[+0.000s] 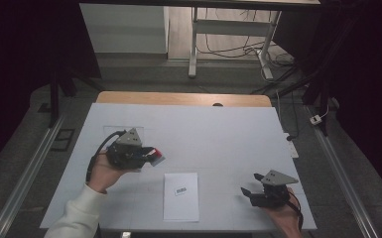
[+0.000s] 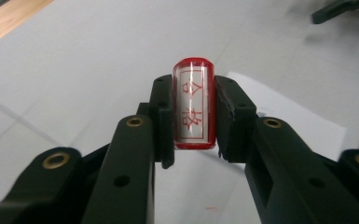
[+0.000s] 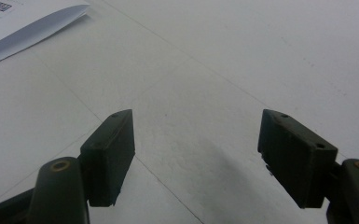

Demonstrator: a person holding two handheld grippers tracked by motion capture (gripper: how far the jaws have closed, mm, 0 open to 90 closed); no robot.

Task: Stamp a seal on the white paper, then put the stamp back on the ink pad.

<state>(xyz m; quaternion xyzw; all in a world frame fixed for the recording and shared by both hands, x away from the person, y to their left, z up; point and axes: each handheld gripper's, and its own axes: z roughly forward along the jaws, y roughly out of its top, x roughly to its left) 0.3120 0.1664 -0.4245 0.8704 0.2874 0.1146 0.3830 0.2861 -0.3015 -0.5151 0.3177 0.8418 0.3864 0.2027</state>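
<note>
Red inspection stamp (image 2: 194, 103): clamped lengthwise between the closed left claw (image 1: 155, 156), carried above the worktop's (image 1: 228, 134) left half, presumably for marking the paper sheet (image 1: 181, 196) at the near edge. Right claw (image 3: 196, 149): wide open, empty, resting near the near-right corner.

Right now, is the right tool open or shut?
Open. The right tool has a wide gap between its jaws with bare table behind and nothing held.
</note>
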